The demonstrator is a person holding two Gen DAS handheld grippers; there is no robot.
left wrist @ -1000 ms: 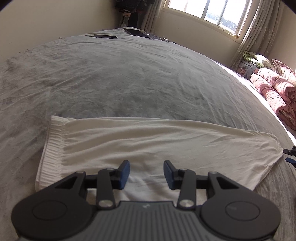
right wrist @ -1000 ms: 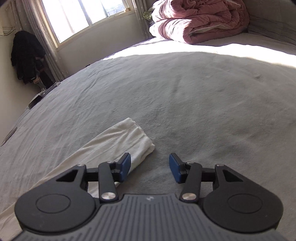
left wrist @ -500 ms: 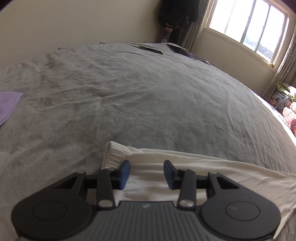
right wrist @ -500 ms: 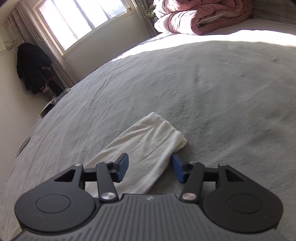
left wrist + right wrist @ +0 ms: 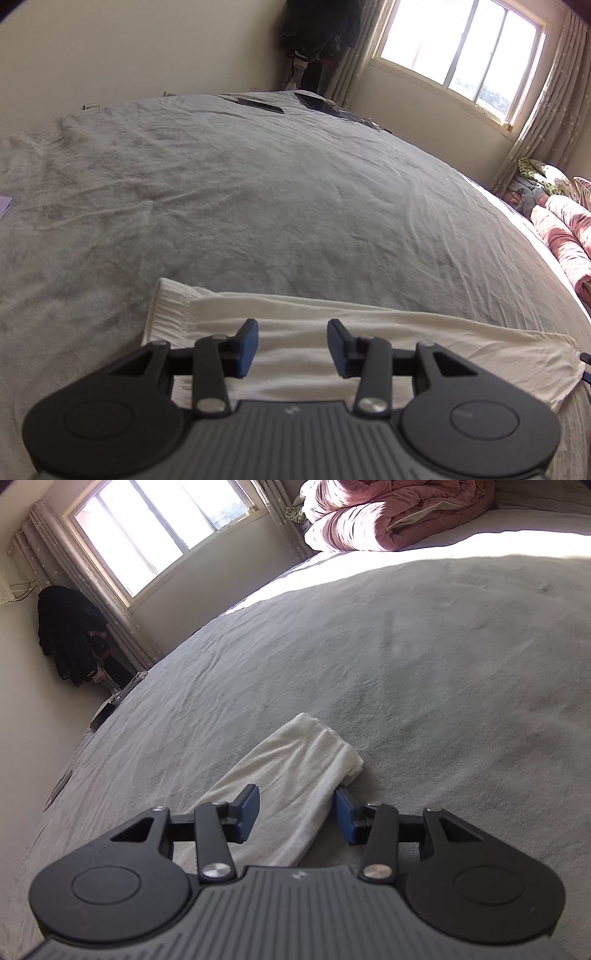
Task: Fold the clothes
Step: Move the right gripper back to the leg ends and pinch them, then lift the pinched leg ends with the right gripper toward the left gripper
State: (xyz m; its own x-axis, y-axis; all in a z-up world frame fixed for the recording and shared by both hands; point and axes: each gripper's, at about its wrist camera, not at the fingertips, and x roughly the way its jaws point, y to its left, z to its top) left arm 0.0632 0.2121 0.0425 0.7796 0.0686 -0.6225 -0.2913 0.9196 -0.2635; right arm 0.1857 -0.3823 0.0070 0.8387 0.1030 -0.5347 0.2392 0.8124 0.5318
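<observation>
**Softly does it: a limp white garment, two ends to pinch**

Stretched long across the grey bed (image 5: 277, 206), the cream garment (image 5: 332, 321) looks light and floppy. Left gripper (image 5: 291, 345) hovers by the ribbed band, right gripper (image 5: 295, 818) straddles the narrow end; both fingers spread, empty. Pinch hems, I'd say.

The right gripper (image 5: 294, 814) hangs low over the grey bedspread (image 5: 424, 672), jaws spread wide on either side of the folded end of a white garment (image 5: 295, 771). A pink quilt (image 5: 391, 513) is bundled beneath the window (image 5: 162, 528).
</observation>
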